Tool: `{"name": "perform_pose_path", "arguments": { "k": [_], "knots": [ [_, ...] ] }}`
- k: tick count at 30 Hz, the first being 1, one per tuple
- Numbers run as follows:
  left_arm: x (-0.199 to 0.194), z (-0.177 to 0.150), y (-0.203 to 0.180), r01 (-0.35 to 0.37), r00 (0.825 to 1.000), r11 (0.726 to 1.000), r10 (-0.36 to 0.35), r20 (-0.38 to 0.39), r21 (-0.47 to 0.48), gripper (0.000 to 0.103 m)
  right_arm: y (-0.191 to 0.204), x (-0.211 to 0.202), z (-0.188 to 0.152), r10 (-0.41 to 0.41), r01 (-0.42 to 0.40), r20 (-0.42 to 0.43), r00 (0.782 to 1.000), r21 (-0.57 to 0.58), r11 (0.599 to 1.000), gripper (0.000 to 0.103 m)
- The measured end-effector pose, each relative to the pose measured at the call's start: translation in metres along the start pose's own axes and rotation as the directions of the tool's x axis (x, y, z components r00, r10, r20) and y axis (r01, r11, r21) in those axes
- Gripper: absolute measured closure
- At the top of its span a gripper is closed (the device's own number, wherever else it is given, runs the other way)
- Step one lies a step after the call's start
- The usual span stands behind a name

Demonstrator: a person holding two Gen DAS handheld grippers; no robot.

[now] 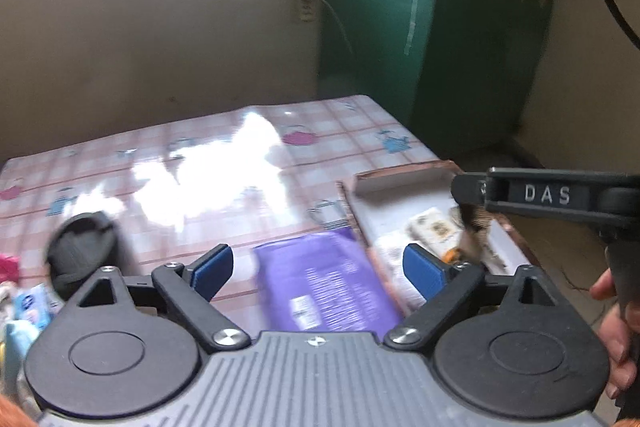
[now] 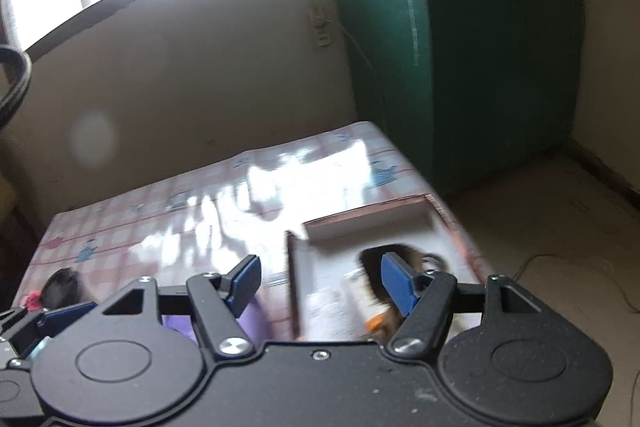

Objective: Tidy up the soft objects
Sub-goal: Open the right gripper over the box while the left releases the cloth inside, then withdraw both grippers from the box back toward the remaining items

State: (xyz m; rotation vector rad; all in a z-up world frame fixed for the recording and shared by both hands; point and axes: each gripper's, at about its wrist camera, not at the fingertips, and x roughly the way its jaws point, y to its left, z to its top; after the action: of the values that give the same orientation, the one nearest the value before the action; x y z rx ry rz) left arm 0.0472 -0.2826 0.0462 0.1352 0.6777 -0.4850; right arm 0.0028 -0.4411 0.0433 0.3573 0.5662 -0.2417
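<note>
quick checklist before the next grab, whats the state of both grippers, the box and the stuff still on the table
1. Left gripper open, nothing between the pads: ok.
2. Right gripper open and empty: ok.
3. Cardboard box open, with room at its far end: ok.
4. Purple packet lies flat on the table, outside the box: not ok.
5. Dark soft object on the table, outside the box: not ok.
6. What the items in the box are: cannot tell, blurred.
</note>
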Motion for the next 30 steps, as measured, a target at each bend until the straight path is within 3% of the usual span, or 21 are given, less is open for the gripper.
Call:
{"name": "perform_pose_path", "arguments": {
  "k": [9, 30],
  "knots": [
    [-0.026, -0.012, 0.042, -0.085, 0.996, 0.994, 0.083, -0.020, -0.070, 0.005, 0.053, -0.006, -0.016, 0.046, -0.047, -0.018, 0.999, -0.054, 0.997, 0.024],
    [-0.072, -0.047, 0.128, -0.190, 0.982, 0.963, 0.185, -0.044, -0.194, 0.004, 0.159, -0.006, -0.053, 0.179, -0.193, -0.099, 0.979, -0.159, 0.968, 0.024]
  ]
}}
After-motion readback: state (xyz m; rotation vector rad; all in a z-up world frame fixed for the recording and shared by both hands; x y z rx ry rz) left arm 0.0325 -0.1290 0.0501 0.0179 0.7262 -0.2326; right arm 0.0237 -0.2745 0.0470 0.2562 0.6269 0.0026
